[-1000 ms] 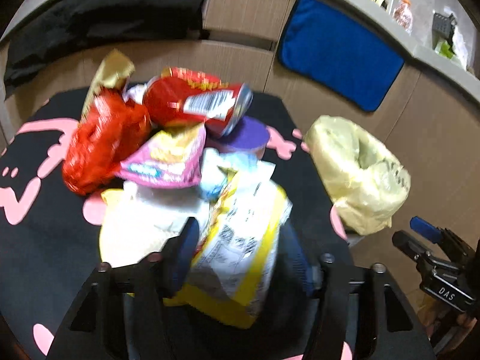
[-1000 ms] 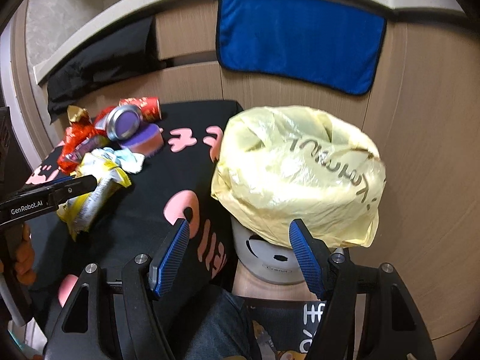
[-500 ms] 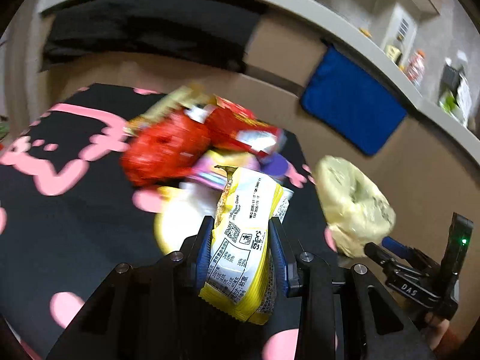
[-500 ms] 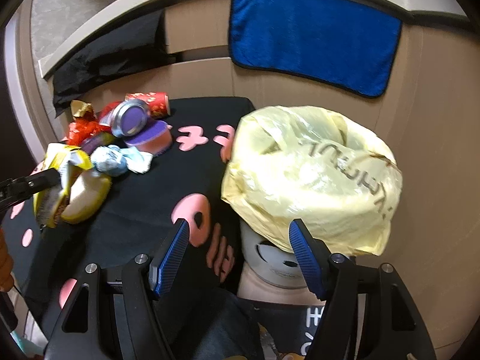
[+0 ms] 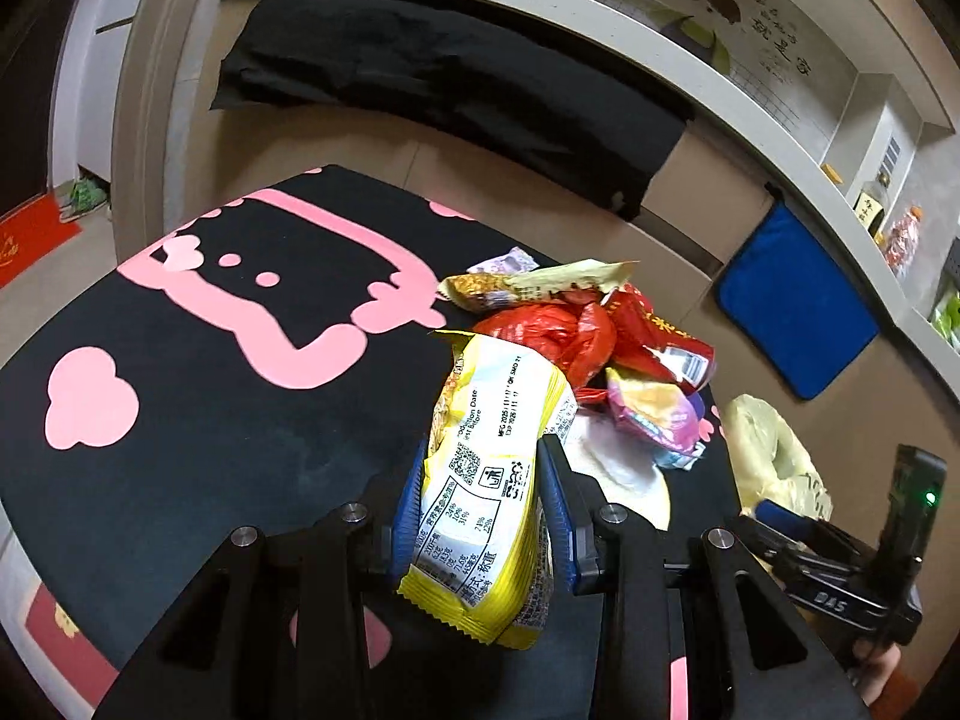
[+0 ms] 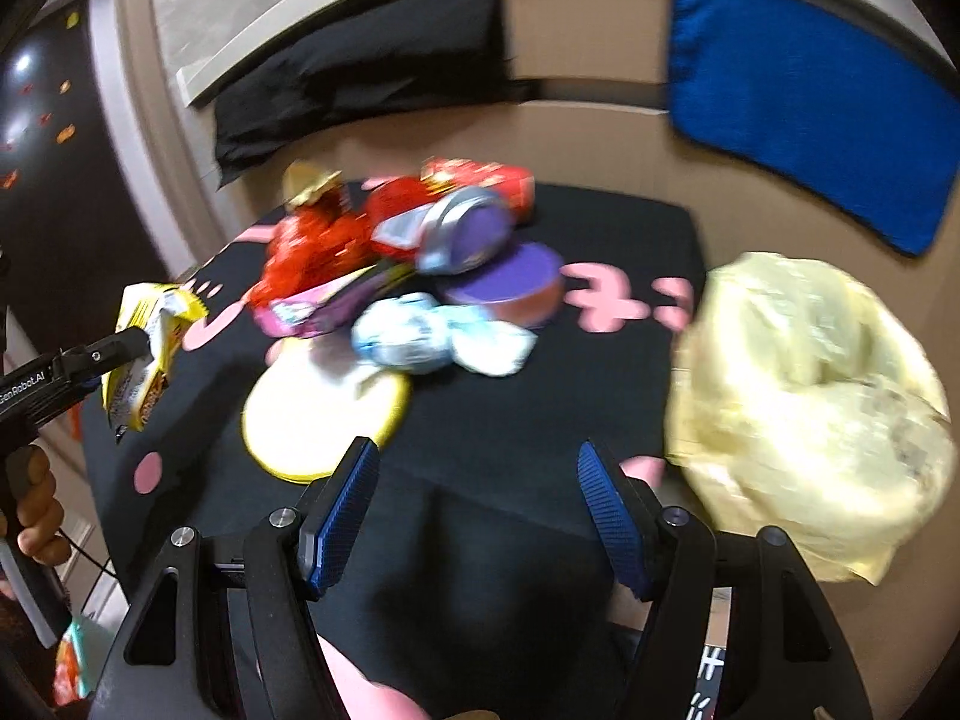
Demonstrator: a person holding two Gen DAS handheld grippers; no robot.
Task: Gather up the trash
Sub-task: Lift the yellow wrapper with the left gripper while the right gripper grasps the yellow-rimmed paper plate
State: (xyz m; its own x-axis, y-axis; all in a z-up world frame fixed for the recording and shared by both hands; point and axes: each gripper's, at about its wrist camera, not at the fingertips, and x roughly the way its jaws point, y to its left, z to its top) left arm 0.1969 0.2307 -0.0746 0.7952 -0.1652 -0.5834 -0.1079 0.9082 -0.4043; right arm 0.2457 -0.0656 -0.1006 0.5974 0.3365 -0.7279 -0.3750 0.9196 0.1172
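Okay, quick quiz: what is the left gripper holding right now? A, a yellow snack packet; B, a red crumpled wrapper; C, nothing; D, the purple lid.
A: the left gripper has its blue pads pressed on both sides of the yellow snack packet.

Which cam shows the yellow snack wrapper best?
Left wrist. The yellow snack wrapper fills the centre, sharp, printed back legible, pinched in the left claw. Right wrist shows it only small at the left edge, side-on and blurred.
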